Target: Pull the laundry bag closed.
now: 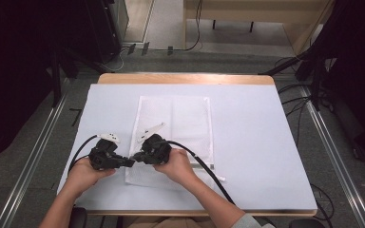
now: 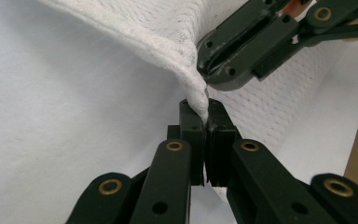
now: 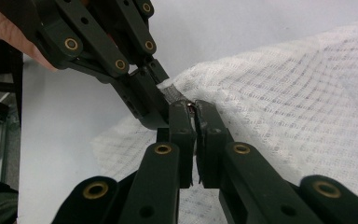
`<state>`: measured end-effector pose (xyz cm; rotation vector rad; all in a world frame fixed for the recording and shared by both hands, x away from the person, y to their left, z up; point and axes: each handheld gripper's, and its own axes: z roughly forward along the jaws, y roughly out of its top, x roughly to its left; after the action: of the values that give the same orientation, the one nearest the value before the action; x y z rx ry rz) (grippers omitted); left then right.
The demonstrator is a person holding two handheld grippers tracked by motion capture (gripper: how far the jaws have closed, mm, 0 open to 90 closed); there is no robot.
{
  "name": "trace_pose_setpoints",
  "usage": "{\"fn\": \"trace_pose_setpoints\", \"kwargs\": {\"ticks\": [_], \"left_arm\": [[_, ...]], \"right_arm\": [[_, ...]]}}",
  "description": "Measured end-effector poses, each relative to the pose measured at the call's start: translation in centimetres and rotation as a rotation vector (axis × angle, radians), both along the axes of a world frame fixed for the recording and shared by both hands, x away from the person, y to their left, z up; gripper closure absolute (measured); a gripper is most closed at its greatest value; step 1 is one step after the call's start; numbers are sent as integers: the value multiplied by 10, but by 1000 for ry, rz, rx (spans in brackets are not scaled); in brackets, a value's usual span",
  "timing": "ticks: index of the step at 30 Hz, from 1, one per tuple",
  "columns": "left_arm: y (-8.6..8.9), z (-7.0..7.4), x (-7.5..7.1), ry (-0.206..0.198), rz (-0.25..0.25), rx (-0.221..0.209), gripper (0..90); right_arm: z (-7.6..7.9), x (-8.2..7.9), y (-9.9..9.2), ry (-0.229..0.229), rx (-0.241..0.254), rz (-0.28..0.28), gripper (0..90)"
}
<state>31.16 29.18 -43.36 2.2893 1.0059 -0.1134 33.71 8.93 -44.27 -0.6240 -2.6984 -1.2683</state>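
A white, open-weave mesh laundry bag (image 1: 173,137) lies flat and rectangular on the pale blue table cover (image 1: 247,142), just left of centre in the high view, with a zipper along its lower right edge. Its lower left edge is lifted into a small peak where both tools meet. The left gripper (image 2: 206,122) has its 2 black jaws pressed together on a bunched fold of the mesh, at centre frame in the left gripper view. The right gripper (image 3: 195,112) likewise pinches the bag's edge just beside it, jaws nearly closed on the fabric. The netting shows a fine grid pattern with a thicker hemmed border.
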Motion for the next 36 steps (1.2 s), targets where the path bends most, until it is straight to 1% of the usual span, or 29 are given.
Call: {"fn": "trace_pose_setpoints", "kwargs": {"ticks": [3,4,5,7,9,11,13,17,18,19,21,25,29,30,31,33,36], "left_arm": [[4,0,0,5,-1,-21,887],[7,0,1,18,-11,-26,887],[7,-1,0,12,-11,-31,887],[7,-1,0,13,-19,-27,886],[6,-1,-1,7,-18,-25,885],[6,-1,-1,-1,-19,-26,885],[7,-1,0,-7,-22,-19,884],[7,-2,-1,-1,-21,-28,883],[7,-2,-1,0,-21,-25,883],[7,-2,0,0,-21,-23,882],[7,-2,-1,-2,-18,-13,881],[7,-2,-1,-7,-22,-8,879],[7,-1,-1,-12,-21,-14,878],[7,-1,-1,-13,-19,-12,879],[7,-1,-1,-13,-20,-11,878],[7,-2,-1,-9,-23,-13,877],[6,-2,-1,-10,-24,-7,876]], "right_arm": [[-1,0,-2,3,-16,-21,885],[-2,2,-4,-2,-25,-21,885],[-2,3,-5,6,-24,-23,885],[-3,2,-5,5,-23,-19,884],[-3,1,-6,-2,-36,-14,884],[-3,1,-8,-4,-25,-8,884],[-4,2,-10,-2,-34,-9,884],[-7,3,-17,10,-46,-30,883],[-8,4,-19,14,-36,-25,883],[-9,4,-21,22,-41,-32,883],[-10,4,-23,20,-51,-33,883],[-12,4,-28,21,-52,-40,883],[-10,4,-32,24,-53,-43,882],[-10,4,-33,23,-50,-42,882],[-10,4,-33,19,-56,-43,882],[-10,4,-35,23,-51,-41,882],[-10,3,-36,22,-57,-43,881]]}}
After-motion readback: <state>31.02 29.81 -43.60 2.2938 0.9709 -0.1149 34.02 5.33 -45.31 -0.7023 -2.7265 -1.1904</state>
